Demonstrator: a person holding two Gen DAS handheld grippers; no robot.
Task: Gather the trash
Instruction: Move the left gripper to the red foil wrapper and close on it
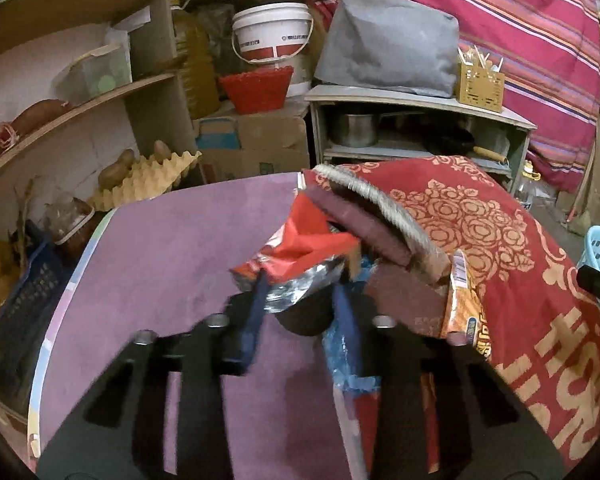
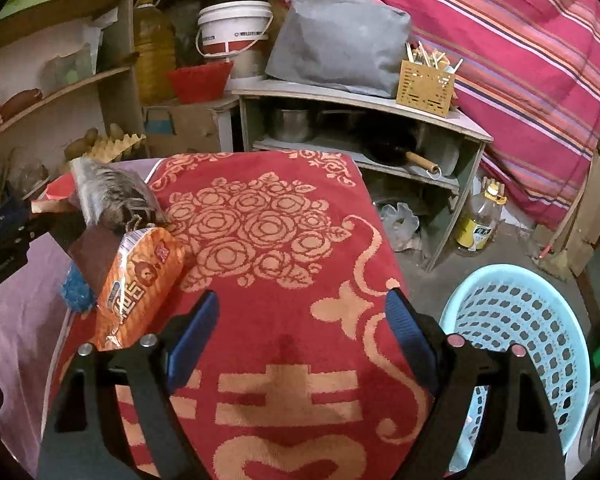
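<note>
Your left hand-held gripper [image 1: 300, 300] looks clamped on the crumpled red foil wrapper [image 1: 300, 254] above the purple counter [image 1: 160, 272], though blur obscures contact. Only your right view shows the right hand-held gripper [image 2: 302, 320] spread wide over red floral cloth [image 2: 268, 224], beside the pale-blue perforated plastic basket [image 2: 524, 320].

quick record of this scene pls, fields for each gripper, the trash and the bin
left hand-held gripper: closing on a red and silver wrapper, grip unclear
right hand-held gripper: open, empty, above the red towel
other trash: orange snack packet at the towel's edge
bin: light blue basket on the floor, right of the table
</note>
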